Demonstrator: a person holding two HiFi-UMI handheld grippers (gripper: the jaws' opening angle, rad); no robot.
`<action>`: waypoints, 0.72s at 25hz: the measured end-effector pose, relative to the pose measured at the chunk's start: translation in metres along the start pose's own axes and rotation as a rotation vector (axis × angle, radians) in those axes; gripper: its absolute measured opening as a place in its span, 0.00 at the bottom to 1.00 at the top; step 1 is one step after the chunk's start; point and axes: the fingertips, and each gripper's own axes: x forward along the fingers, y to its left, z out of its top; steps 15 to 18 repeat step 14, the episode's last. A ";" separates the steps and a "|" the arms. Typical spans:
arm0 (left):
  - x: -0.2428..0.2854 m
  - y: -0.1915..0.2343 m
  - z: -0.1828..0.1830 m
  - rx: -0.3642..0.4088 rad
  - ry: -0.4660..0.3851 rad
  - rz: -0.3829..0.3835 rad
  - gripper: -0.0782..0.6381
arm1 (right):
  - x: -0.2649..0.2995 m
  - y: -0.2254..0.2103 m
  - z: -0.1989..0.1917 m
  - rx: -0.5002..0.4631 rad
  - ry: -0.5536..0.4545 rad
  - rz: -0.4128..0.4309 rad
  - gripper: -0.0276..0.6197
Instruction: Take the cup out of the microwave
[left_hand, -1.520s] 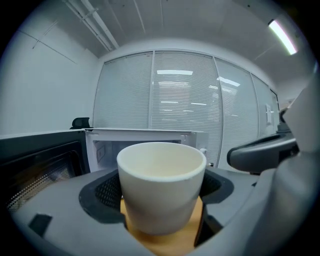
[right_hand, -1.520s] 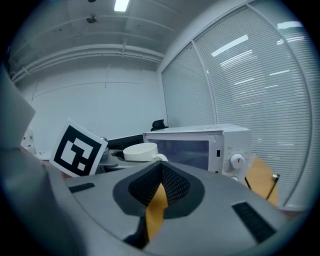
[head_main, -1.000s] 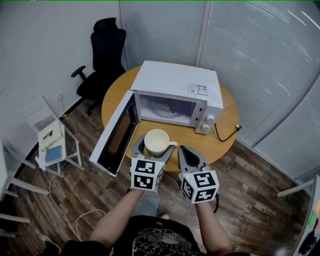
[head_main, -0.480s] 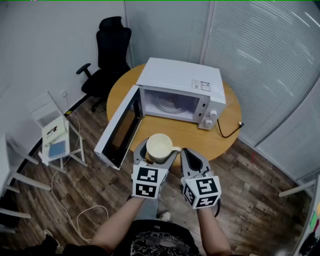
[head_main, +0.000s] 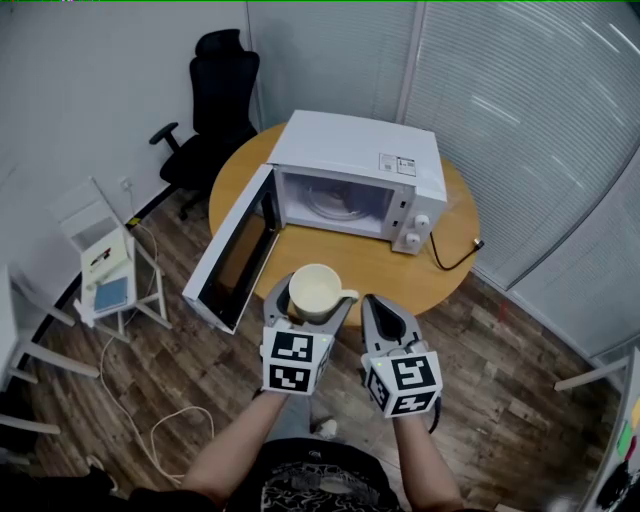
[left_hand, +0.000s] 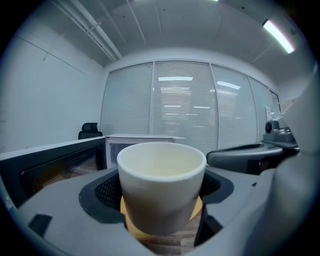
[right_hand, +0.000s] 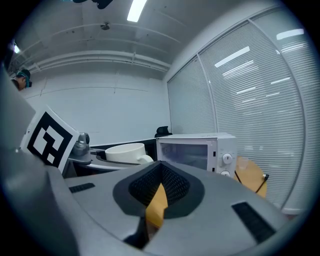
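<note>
Well, lower centre, my left hand-held gripper (head_main: 308, 303) clamps the cup (head_main: 313, 289) before the open microwave (head_main: 356, 168); right hand-held gripper (head_main: 377, 308) beside it sits pinched narrow, empty.

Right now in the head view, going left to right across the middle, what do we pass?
White side rack → open microwave door → cup → microwave knobs → power cord.
</note>
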 end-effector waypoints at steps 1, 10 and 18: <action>0.000 0.000 0.000 -0.002 0.000 0.001 0.72 | -0.001 0.000 0.000 -0.001 0.000 0.000 0.07; 0.006 -0.007 0.002 0.000 0.001 -0.018 0.72 | -0.003 -0.008 0.001 0.006 0.002 -0.022 0.07; 0.010 -0.006 0.003 0.002 0.000 -0.021 0.72 | -0.001 -0.012 0.000 0.009 0.002 -0.031 0.06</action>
